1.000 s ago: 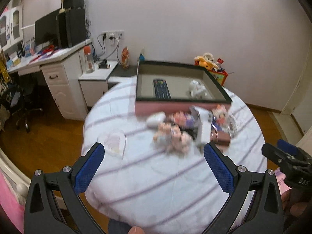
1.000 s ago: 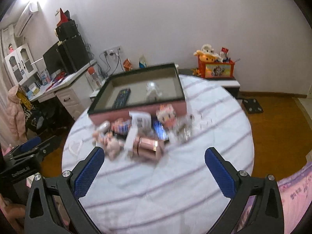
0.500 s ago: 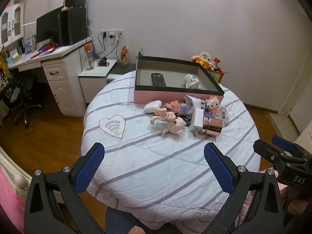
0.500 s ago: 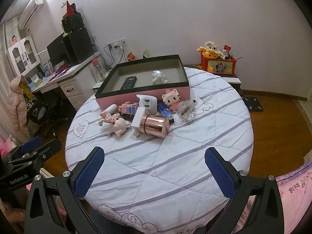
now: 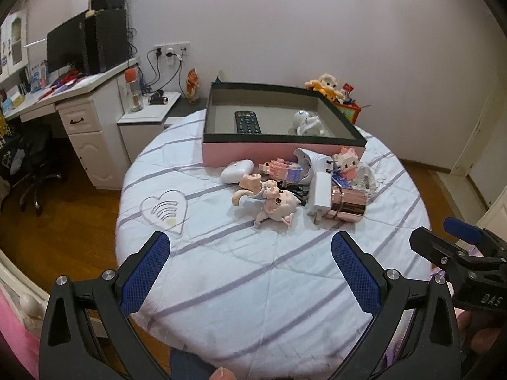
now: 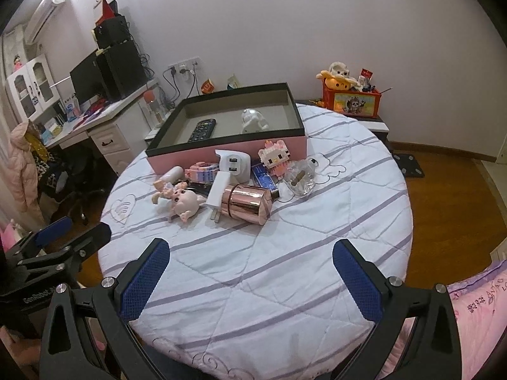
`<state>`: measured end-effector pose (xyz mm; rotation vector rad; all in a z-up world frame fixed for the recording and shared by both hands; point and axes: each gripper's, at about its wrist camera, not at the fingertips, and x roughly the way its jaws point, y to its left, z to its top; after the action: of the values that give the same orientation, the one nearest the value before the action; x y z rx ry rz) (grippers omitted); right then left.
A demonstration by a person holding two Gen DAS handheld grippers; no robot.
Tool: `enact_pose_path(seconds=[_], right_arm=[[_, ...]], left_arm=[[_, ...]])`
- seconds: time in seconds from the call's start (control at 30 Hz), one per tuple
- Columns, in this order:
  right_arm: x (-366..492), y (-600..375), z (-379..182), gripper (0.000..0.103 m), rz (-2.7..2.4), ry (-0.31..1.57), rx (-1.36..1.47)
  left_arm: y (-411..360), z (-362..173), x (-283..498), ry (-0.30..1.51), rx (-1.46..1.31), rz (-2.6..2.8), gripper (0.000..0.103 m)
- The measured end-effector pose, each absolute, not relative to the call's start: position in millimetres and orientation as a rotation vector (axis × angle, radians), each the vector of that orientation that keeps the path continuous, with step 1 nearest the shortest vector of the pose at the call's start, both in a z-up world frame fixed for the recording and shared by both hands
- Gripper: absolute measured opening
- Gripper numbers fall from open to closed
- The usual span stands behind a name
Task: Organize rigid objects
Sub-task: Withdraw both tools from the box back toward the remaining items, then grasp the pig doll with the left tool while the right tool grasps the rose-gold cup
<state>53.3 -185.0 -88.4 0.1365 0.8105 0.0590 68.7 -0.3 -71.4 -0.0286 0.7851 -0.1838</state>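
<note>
A pink box with a dark rim (image 5: 282, 152) (image 6: 228, 155) stands at the back of the round table and holds a black remote (image 5: 247, 122) and a white figure (image 5: 305, 123). In front of it lies a pile: a rose-gold cylinder (image 5: 347, 204) (image 6: 248, 202), a white charger (image 5: 321, 190), a pink doll (image 5: 275, 202) (image 6: 177, 198), a white case (image 5: 237, 171), a cat block figure (image 6: 274, 156). My left gripper (image 5: 250, 266) and right gripper (image 6: 252, 269) are open and empty above the near table edge.
The table wears a white quilt with purple stripes (image 5: 253, 272). A white desk with a monitor (image 5: 79, 95) stands at the left, an office chair (image 5: 28, 171) beside it. A toy box (image 6: 351, 101) sits by the back wall. Wooden floor surrounds the table.
Both grippers have pulled back and steadied; the table and pile look farther and sharper than a second ago. Both jaws stay open. No object has moved.
</note>
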Motion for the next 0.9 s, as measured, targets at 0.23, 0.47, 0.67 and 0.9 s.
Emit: enact_pose_path(seconds=[0.23, 0.47, 0.67, 0.9], right_arm=[[80.9, -189.1, -103.2, 0.103, 0.051, 0.85, 0.149], [99.2, -195.5, -121.3, 0.103, 0.035, 0.899, 0.152], [114.0, -194.4, -131.7, 0.103, 0.035, 0.929, 0.154], [127.3, -190.7, -140.3, 0.103, 0.046, 0.935, 0.165]], left_arm=[[-15.4, -106.8, 118.7, 0.829, 0.018, -0.186, 0.103], [-25.3, -143.4, 157.6, 0.905, 0.035, -0.202, 0.103], [-32.4, -155.3, 172.0, 0.92, -0.009, -0.228, 0.103], [-24.5, -157.1, 172.8, 0.893, -0.092, -0.282, 0.092]])
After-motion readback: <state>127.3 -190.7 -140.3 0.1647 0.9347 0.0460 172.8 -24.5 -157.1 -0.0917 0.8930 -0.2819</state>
